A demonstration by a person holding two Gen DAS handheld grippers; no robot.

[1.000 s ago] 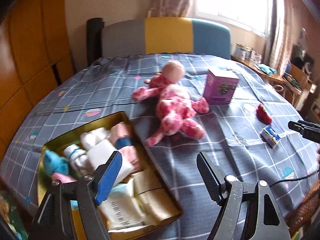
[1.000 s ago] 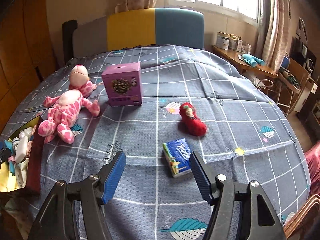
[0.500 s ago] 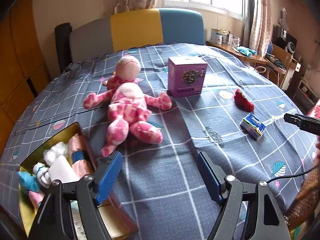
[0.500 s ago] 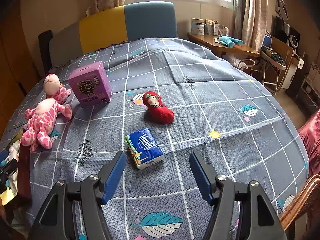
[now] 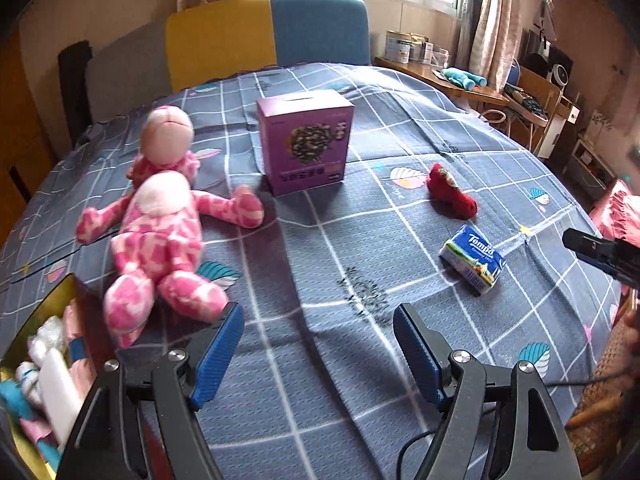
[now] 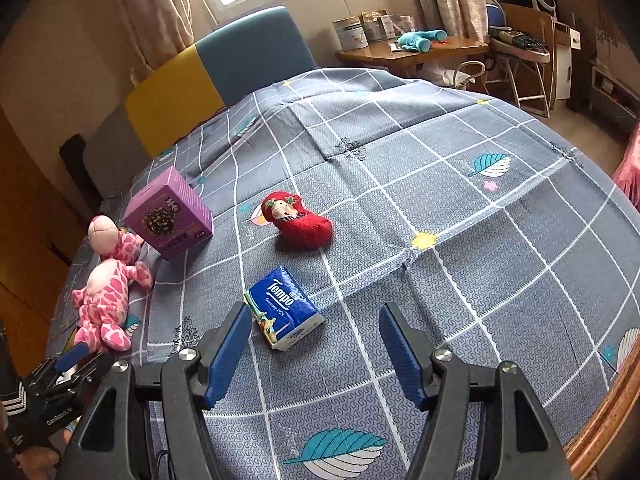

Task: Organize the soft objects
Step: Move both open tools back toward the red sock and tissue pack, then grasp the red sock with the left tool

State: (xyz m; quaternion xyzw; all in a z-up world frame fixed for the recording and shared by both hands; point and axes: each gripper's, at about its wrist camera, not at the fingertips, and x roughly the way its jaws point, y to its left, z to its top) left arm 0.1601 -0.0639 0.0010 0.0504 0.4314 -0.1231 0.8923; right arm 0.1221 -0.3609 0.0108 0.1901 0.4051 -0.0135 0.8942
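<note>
A pink spotted plush (image 5: 160, 236) (image 6: 106, 296) lies on its back on the grey checked tablecloth (image 5: 360, 248). Right of it lie a red plush slipper (image 5: 450, 192) (image 6: 298, 220) and a blue Tempo tissue pack (image 5: 474, 258) (image 6: 284, 314). My left gripper (image 5: 318, 344) hovers open over bare cloth, just right of the plush's feet, nothing between its blue pads. My right gripper (image 6: 314, 350) is open too, the tissue pack lying just beyond its left pad (image 6: 230, 354). In each wrist view the other gripper shows at the frame edge.
A gold tin (image 5: 38, 320) packed with soft items sits at the lower left. A purple carton (image 5: 306, 146) (image 6: 170, 212) stands upright behind the toys. A colour-block sofa back (image 5: 264, 36) lies beyond the table, a wooden desk (image 6: 412, 50) at the right.
Both views have swung right across the table. The tin slid to the left view's left edge, the plush nearer its left pad. The tissue pack now lies close to the right gripper's left pad.
</note>
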